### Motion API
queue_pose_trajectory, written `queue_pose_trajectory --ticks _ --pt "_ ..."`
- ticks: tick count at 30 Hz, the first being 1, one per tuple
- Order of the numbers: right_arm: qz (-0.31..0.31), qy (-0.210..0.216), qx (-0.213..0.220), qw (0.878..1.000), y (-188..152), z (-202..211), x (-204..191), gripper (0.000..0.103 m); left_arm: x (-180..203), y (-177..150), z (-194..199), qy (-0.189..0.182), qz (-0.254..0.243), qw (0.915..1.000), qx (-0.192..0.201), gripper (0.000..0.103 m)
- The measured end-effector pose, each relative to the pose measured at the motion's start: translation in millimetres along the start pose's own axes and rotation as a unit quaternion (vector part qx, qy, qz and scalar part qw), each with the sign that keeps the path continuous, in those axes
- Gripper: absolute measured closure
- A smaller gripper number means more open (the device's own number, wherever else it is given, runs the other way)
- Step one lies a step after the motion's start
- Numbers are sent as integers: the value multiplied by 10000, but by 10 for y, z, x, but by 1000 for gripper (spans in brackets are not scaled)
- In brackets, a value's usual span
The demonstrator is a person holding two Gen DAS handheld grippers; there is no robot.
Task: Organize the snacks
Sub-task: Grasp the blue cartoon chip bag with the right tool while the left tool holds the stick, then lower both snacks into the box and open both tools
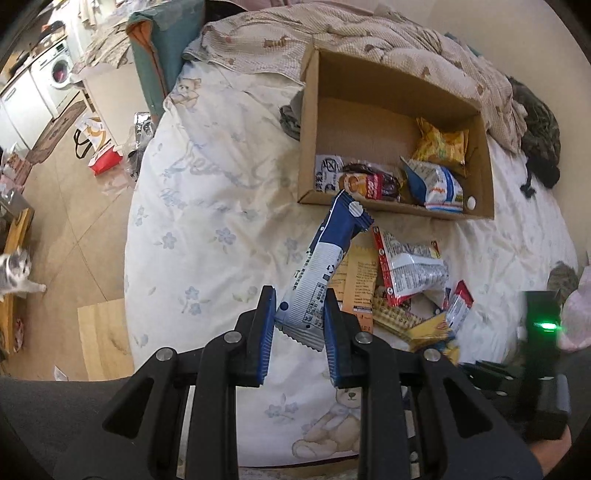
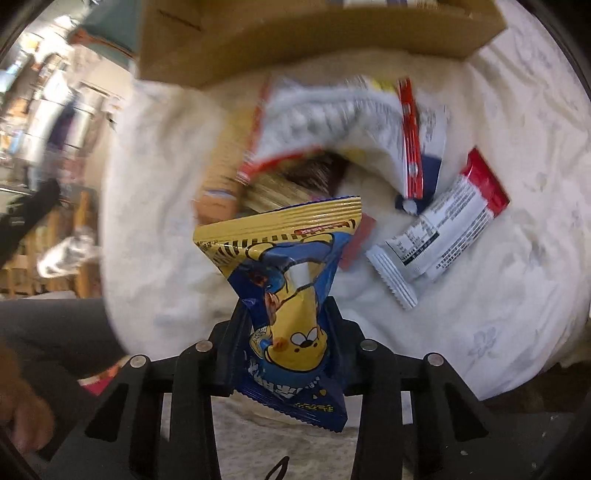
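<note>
My left gripper point(image 1: 300, 295) is shut on a long blue and white snack packet point(image 1: 320, 268), held above the bed and pointing toward the cardboard box point(image 1: 308, 129). The box holds several snack packs, among them a yellow bag point(image 1: 441, 142). My right gripper point(image 2: 287, 306) is shut on a yellow and blue cartoon snack bag point(image 2: 286, 291), held above a pile of loose snacks point(image 2: 332, 140) in front of the box point(image 2: 295, 40). The pile also shows in the left wrist view point(image 1: 402, 280), with the right gripper's body point(image 1: 543, 332) at its right.
The snacks lie on a white floral bedsheet point(image 1: 207, 221) with a rumpled quilt point(image 1: 369, 33) behind the box. A red and white packet point(image 2: 443, 229) lies right of the pile. Left of the bed is floor with bags point(image 1: 99, 147), a wooden board point(image 1: 103, 339) and a cat point(image 1: 14, 269).
</note>
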State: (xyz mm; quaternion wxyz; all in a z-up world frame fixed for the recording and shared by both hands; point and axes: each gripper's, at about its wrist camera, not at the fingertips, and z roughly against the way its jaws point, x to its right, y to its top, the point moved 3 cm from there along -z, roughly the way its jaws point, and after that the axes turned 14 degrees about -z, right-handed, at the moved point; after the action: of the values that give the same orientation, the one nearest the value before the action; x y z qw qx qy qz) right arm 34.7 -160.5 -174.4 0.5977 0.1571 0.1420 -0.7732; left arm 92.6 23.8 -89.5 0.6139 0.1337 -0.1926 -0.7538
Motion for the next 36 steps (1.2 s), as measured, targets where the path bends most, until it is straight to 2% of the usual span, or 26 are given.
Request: queue_pose_trajectory --ticks 4,12,21,26,32,36 --pt "-104 485 338 9982 -96 330 -18 65 -82 19 108 44 162 9997 194 82" --pt "-78 900 1202 9886 -165 1084 19 65 -167 14 251 -36 268 9987 441 82" --pt "31 1095 1809 9774 159 1639 -129 65 -268 33 372 111 430 9967 683 82" --pt "-1 1250 2093 9698 373 1766 -133 65 -248 90 413 88 533 9954 789 82" --pt "-74 1376 2366 9618 620 1910 -34 65 -174 348 542 159 432 9935 1044 82" --pt "-155 1380 2580 9561 833 2014 29 65 -132 544 564 72 414 9932 1082 82"
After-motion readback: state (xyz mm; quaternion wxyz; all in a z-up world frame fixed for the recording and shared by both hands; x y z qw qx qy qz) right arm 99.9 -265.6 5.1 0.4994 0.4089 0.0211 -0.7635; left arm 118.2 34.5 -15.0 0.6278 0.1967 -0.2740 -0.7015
